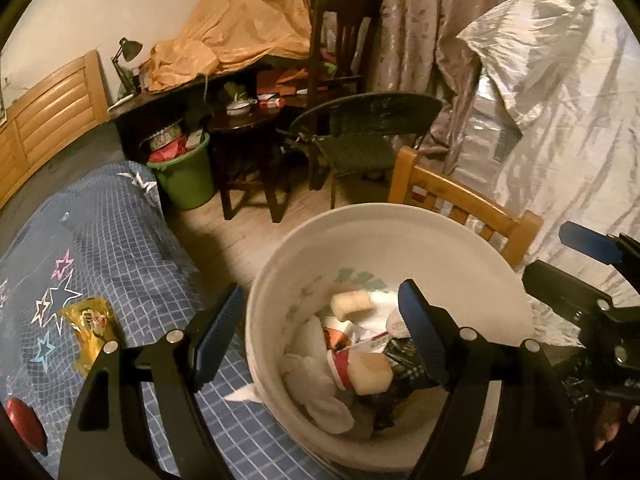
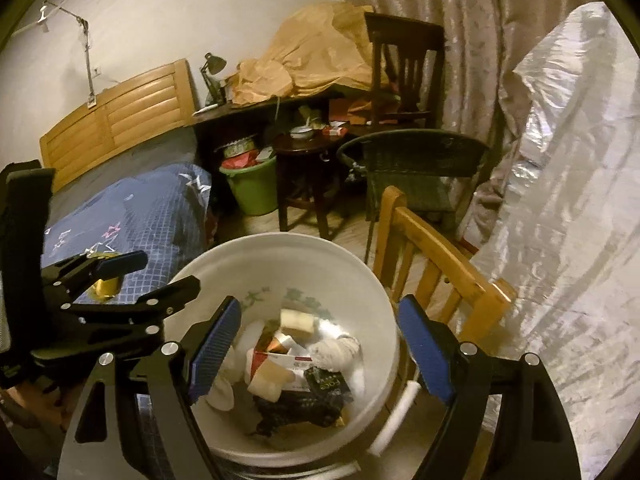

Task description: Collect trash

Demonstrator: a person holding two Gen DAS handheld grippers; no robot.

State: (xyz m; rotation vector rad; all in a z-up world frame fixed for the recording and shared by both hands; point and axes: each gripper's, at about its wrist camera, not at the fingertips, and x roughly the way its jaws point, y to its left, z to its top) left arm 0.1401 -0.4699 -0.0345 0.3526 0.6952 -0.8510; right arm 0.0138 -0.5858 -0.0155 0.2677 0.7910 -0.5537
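Note:
A white bucket (image 1: 384,220) (image 2: 280,248) stands on the floor beside the bed and holds trash: foam chunks (image 1: 374,372), tissues, a red-and-white carton (image 2: 280,360) and a dark wrapper (image 2: 320,396). My left gripper (image 1: 320,336) hangs open over the bucket's left rim, nothing between its pads. Also open and empty, my right gripper (image 2: 320,348) sits above the bucket's mouth. Each gripper shows in the other's view: the right gripper (image 1: 580,280), the left gripper (image 2: 120,276). A yellow wrapper (image 1: 90,332) (image 2: 106,286) lies on the blue checked bedspread (image 1: 120,248). A blurred white strip (image 2: 396,412) is by the bucket's right wall.
A wooden chair back (image 1: 464,200) (image 2: 436,256) stands close behind the bucket. Beyond are a dark wicker chair (image 1: 360,136), a small round table (image 1: 240,120), a green bucket (image 1: 186,176) and a cluttered desk. A silver sheet (image 2: 560,200) covers the right side. A red object (image 1: 24,420) lies on the bed.

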